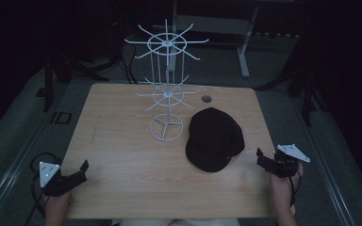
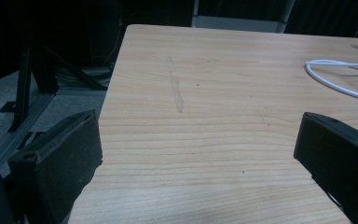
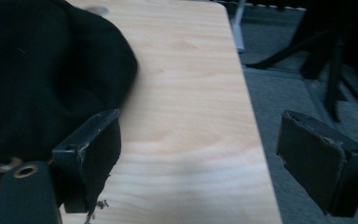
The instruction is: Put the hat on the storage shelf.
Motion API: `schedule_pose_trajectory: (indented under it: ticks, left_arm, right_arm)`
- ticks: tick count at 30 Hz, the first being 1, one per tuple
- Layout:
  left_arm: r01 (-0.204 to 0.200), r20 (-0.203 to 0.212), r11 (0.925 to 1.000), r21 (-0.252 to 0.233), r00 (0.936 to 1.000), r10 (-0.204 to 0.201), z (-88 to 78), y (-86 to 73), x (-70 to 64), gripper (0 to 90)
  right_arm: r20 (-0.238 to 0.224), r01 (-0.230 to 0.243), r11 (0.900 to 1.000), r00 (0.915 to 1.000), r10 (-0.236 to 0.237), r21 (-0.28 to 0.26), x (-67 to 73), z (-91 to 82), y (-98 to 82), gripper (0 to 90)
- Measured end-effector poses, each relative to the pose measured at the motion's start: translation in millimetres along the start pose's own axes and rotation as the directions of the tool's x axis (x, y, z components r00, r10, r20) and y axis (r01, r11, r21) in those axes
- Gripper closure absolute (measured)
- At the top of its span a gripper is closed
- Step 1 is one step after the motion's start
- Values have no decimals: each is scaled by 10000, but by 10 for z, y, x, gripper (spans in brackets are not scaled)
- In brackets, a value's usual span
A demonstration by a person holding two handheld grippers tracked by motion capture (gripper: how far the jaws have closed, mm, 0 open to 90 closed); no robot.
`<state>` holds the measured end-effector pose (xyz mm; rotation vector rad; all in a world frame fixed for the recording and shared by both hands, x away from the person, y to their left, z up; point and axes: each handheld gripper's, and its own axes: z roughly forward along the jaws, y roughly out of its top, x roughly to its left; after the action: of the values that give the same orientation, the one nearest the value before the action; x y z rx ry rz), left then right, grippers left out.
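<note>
Left gripper and right gripper flank cap, jaws apart

A dim lab or recording studio rather than a home. A bare light-wood tabletop with rounded corners and a cable hole at its far edge stands on grey carpet. Dark curtains or walls close in on the left and right. Black stand legs and loose cables sit on the floor at the far left, more black legs at the right, and the grey metal leg of another desk rises beyond the far edge.
</note>
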<state>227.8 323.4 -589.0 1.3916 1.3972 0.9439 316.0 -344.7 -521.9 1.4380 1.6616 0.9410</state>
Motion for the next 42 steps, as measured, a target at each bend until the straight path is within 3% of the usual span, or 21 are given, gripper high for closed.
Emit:
schedule_pose_trajectory:
  ticks: [7,8,13,20,28,34,42]
  left_arm:
    - [7,25,10000,8,10000,-7,1,0,1,15]
    - [1,29,10000,8,10000,-1,1,0,1,15]
    - [-5,35,10000,1,10000,5,0,0,0,15]
    - [-7,49,10000,3,10000,7,0,0,1,14]
    - [2,43,10000,0,10000,-2,1,0,2,15]
    - [-9,54,10000,3,10000,9,2,1,2,14]
    - [-23,76,10000,6,10000,23,2,1,3,14]
  right_arm:
    - [-217,81,9989,9997,-91,-454,107,-15,197,139]
    - [-430,118,9987,9990,-140,-506,151,-6,267,139]
    - [-1045,-24,9990,9945,-23,-444,270,43,365,140]
    - [-1347,-210,9988,9908,149,-440,462,118,462,126]
    - [-2041,-245,9997,9787,227,-60,748,316,607,128]
    - [-2254,-226,9997,9740,224,15,939,462,704,131]
    - [-2124,-179,9990,9768,261,403,1134,745,846,133]
